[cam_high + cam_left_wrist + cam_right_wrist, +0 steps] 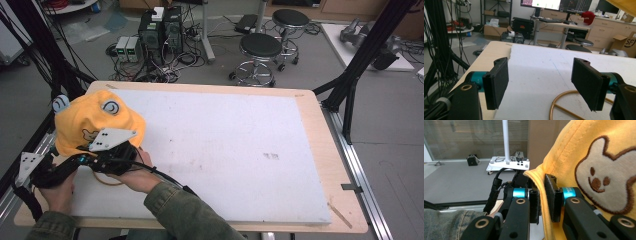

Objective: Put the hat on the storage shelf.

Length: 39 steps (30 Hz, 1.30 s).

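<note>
A yellow hat with cartoon eyes and a bear patch is held up over the table's near left corner. My right gripper is shut on the hat's edge, with the fabric pinched between its pads. In the high view the right gripper reaches leftward under the hat. My left gripper stands open with nothing between its jaws, and it sits at the table's left edge. A thin copper-coloured ring lies on the board just below its right jaw. A corner of the hat hangs above.
The white board covers most of the wooden table. Black frame posts stand at both sides. Beyond the far edge are two stools, computer boxes and cables on the floor.
</note>
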{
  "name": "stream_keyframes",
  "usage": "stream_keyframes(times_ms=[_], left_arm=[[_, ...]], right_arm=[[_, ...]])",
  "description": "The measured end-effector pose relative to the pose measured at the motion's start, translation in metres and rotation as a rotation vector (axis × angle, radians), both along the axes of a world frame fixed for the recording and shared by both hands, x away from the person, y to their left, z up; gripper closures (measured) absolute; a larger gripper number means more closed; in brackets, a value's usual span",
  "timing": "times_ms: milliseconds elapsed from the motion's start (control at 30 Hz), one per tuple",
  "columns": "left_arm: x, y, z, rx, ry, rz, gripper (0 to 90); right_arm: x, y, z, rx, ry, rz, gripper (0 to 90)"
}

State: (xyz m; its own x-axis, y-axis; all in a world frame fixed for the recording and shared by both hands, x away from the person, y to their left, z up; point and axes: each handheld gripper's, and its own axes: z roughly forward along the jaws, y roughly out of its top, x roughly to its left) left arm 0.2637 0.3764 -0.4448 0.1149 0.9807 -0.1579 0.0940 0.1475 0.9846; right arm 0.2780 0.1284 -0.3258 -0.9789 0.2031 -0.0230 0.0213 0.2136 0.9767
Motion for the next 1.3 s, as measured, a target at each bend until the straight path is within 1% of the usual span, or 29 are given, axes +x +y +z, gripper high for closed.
stream_keyframes(times_ms=[100,167,233,267,300,333,433,467,600,700,767,833,867,900,967,1000,1033,1100,1167,1267,1300], left_arm=[[0.000,0.000,0.000,0.001,0.001,0.000,30.4],[0.000,0.000,0.000,0.001,0.002,0.000,30.4],[0.000,0.000,0.000,-0.001,0.000,0.000,30.4],[0.000,0.000,0.000,-0.001,0.000,0.000,30.5],[0.000,0.000,0.000,-0.001,0.002,0.000,30.4],[0.000,0.000,0.000,-0.002,0.003,-0.001,30.4],[0.000,0.000,0.000,-0.004,0.001,-0.001,30.4],[0.000,0.000,0.000,-0.004,0.001,-0.001,30.4],[0.000,0.001,0.000,-0.007,0.001,0.001,30.4],[0.000,0.001,0.000,-0.008,0.000,0.002,30.4],[0.000,0.001,0.000,-0.008,0.000,0.003,30.4],[0.000,0.001,0.000,-0.007,0.001,0.002,30.4],[0.000,0.001,0.000,-0.009,0.000,0.003,30.4],[0.000,0.001,0.000,-0.009,0.001,0.003,30.4],[0.000,0.001,0.000,-0.009,0.002,0.002,30.4],[0.000,0.001,0.000,-0.009,0.002,0.002,30.4],[0.000,0.001,0.000,-0.010,0.000,0.001,30.4],[0.000,0.001,0.000,-0.008,0.001,0.000,30.4],[0.000,0.001,0.000,-0.008,0.001,0.000,30.4],[0.000,0.001,0.000,-0.008,0.002,0.002,30.4],[-0.001,0.001,0.000,-0.009,0.003,0.003,30.4]], right_arm=[[-0.001,0.000,0.000,-0.008,-0.005,-0.003,78.4],[-0.001,0.000,0.000,-0.010,-0.007,-0.005,74.2],[-0.003,0.001,0.000,-0.014,-0.007,-0.003,66.3],[-0.004,0.002,0.000,-0.017,-0.010,0.001,55.5],[-0.006,0.002,0.000,-0.014,-0.007,0.004,48.5],[-0.009,0.003,0.000,-0.017,-0.013,0.006,46.1],[-0.014,0.006,0.000,-0.037,-0.029,0.049,38.7],[-0.015,0.006,0.000,-0.035,-0.031,0.062,37.7],[-0.018,0.006,0.003,-0.025,-0.025,0.073,37.0],[-0.021,0.005,0.009,-0.003,-0.033,0.079,36.8],[-0.023,0.004,0.014,0.023,-0.041,0.079,36.1],[-0.024,0.003,0.016,0.028,-0.048,0.077,35.7],[-0.026,0.000,0.021,0.045,-0.071,0.061,33.3],[-0.027,-0.001,0.022,0.052,-0.078,0.053,31.8],[-0.026,-0.005,0.026,0.064,-0.099,0.019,27.8],[-0.026,-0.005,0.026,0.064,-0.099,0.019,27.8],[-0.024,-0.010,0.029,0.074,-0.105,-0.017,24.2],[-0.023,-0.015,0.032,0.089,-0.104,-0.041,21.4],[-0.021,-0.022,0.036,0.108,-0.113,-0.065,20.2],[-0.019,-0.034,0.043,0.141,-0.114,-0.103,18.3],[-0.019,-0.037,0.044,0.146,-0.114,-0.108,17.5]])
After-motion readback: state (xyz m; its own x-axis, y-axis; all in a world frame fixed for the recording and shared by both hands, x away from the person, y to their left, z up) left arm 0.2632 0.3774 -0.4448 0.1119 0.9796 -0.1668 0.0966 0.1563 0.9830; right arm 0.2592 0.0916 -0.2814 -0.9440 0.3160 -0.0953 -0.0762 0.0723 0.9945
